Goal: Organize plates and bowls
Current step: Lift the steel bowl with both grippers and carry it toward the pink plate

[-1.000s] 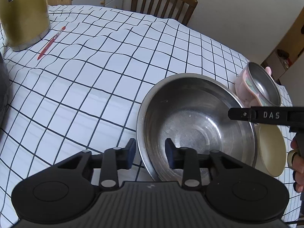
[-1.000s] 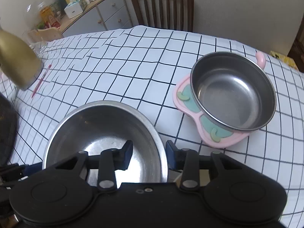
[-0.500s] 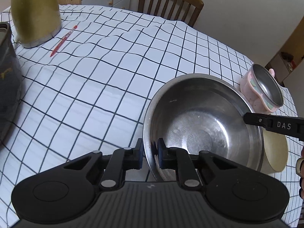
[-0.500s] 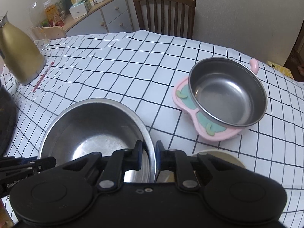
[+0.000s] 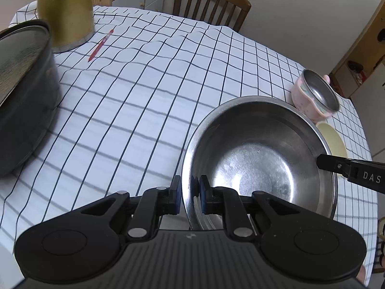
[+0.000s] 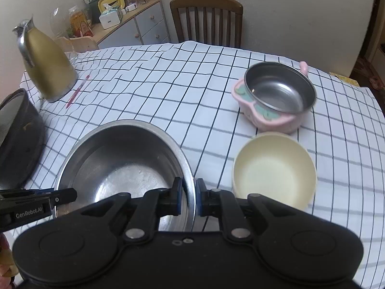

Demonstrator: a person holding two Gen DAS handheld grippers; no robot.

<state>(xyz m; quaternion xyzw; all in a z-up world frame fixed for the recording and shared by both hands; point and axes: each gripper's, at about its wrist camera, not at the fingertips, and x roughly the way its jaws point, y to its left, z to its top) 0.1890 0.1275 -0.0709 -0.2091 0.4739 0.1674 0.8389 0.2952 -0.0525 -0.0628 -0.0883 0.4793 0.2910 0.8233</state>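
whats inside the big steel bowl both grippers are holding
Nothing: the big steel bowl shows only bare scuffed metal. The left gripper and right gripper clamp its rim. What lies beneath it is hidden.

Both views are taken from close above the large round stainless-steel bowl (image 5: 259, 159), looking forward and down across the counter (image 5: 144, 91) covered in white cloth with a dark grid. From the left wrist the bowl's near-left rim is seen, straddled by the left tongs (image 5: 189, 191). From the right wrist its right rim (image 6: 125, 166) is seen, straddled by the right tongs (image 6: 189, 197). The bowl, the gold metal jug (image 6: 45, 69) beyond it and the brown wooden chair (image 5: 211, 2) behind it are shared.
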